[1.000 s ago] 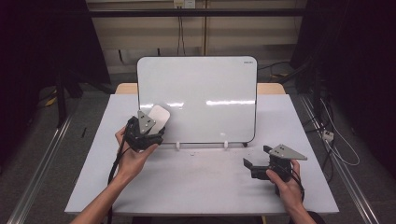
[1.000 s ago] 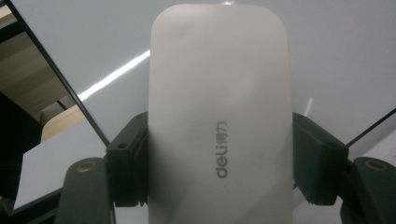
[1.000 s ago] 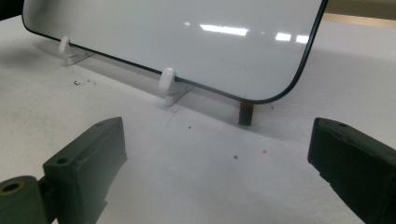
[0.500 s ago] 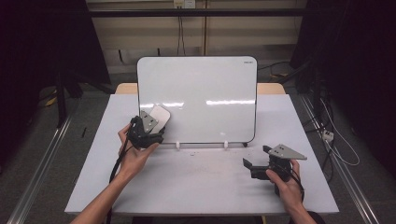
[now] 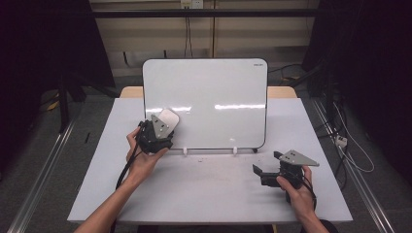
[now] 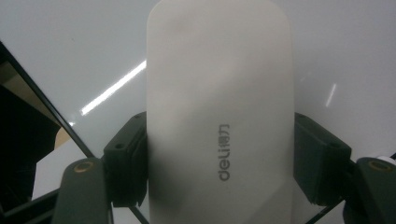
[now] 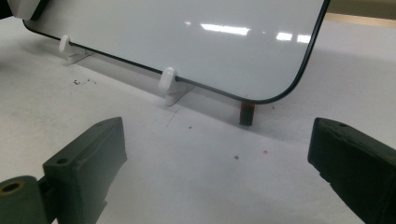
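- One white rounded-rectangle whiteboard [image 5: 209, 97] with a thin black edge is seen upright on the pale grey table [image 5: 194, 194].
- One white oval plastic eraser [image 6: 219, 116] is clamped in the left gripper [image 5: 163, 127], pressed against the board's lower left; these jaws have just eased slightly, and the eraser has been shifted marginally.
- The right gripper [image 5: 257, 170] is held open, empty, low over the table.

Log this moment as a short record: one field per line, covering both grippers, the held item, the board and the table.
left gripper: shut on the white eraser, jaws have just eased slightly
eraser position: at the whiteboard lower left, contact unclear
whiteboard: upright on white feet, surface blank
right gripper: open, nothing between the jaws, low over the table
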A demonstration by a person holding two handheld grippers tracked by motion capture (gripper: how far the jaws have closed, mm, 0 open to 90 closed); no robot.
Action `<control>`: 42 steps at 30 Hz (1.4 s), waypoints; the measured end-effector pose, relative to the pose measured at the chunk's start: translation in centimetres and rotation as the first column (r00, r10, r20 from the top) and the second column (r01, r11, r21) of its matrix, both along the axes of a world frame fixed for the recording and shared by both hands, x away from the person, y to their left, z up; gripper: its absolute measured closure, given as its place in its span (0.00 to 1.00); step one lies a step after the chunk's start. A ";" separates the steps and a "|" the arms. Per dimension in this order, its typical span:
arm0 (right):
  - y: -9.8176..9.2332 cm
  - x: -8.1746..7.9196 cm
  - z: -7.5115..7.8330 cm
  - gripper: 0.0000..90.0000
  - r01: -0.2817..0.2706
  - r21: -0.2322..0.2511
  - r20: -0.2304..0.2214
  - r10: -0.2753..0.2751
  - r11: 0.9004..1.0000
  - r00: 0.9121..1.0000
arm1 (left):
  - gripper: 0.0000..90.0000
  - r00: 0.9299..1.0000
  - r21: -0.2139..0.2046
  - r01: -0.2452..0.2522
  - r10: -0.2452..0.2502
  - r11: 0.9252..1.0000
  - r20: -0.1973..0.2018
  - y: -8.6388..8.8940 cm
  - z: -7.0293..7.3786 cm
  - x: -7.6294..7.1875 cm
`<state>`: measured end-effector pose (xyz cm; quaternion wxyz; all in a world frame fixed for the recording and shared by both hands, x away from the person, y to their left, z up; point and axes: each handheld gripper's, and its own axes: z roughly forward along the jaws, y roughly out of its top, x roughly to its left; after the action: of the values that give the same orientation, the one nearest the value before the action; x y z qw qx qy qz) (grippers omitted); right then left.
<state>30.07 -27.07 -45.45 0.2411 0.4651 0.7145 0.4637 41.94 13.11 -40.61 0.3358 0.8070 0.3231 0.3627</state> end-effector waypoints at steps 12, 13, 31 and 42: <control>0.0 0.0 0.1 0.05 0.013 0.004 0.003 -0.013 1.000 1.000 | 0.17 0.998 -0.058 0.031 -0.034 0.998 -0.048 0.3 0.1 0.0; 0.0 0.1 0.1 0.05 0.015 0.004 0.003 -0.015 1.000 1.000 | 0.16 0.998 -0.062 0.033 -0.036 0.998 -0.050 0.3 0.1 0.0; 0.1 0.2 0.0 0.05 0.017 0.004 0.003 -0.017 1.000 1.000 | 0.08 0.996 -0.147 0.038 -0.048 0.988 -0.068 1.2 1.3 -0.6; 0.0 0.0 0.0 0.05 0.013 -0.002 -0.001 -0.013 1.000 1.000 | 0.05 0.989 -0.262 0.041 -0.076 0.964 -0.127 2.4 2.2 -1.3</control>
<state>30.10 -27.03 -45.45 0.2442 0.4697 0.7120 0.4613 40.61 15.53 -38.44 0.4258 0.7885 0.3656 0.2517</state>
